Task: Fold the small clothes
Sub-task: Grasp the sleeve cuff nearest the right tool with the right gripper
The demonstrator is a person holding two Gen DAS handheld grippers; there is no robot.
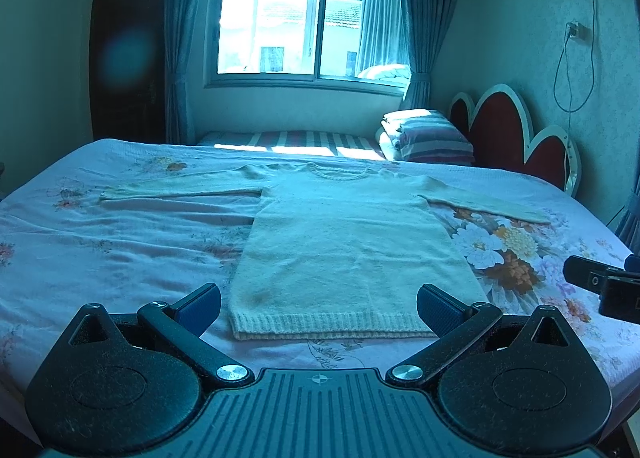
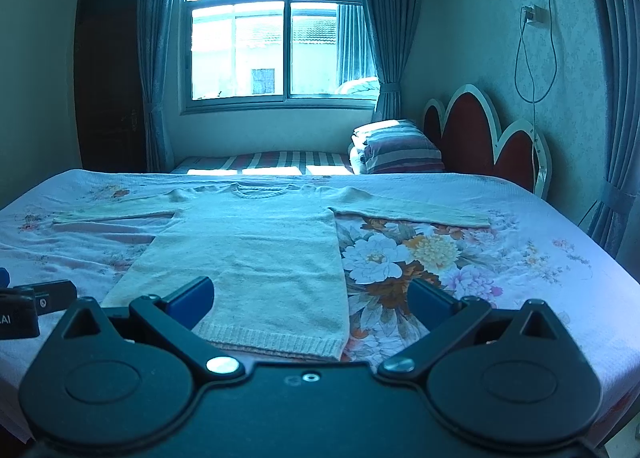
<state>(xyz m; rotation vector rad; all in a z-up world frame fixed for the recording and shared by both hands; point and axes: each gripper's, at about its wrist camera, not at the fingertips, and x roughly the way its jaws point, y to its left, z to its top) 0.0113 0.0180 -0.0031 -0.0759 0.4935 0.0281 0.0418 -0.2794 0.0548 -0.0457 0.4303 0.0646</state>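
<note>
Left wrist view shows a cream sweater [image 1: 344,242] spread flat and unfolded on the flowered bedspread [image 1: 120,242], sleeves out, while the left gripper [image 1: 319,308] and right gripper [image 2: 311,304] hover at its hem, fingers apart, every fold yet to be made.

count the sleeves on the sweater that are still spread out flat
2. The sweater lies face up on the bed, unfolded. Its left sleeve stretches out toward the wardrobe side; its right sleeve stretches toward the headboard side. Neither is hidden.
</note>
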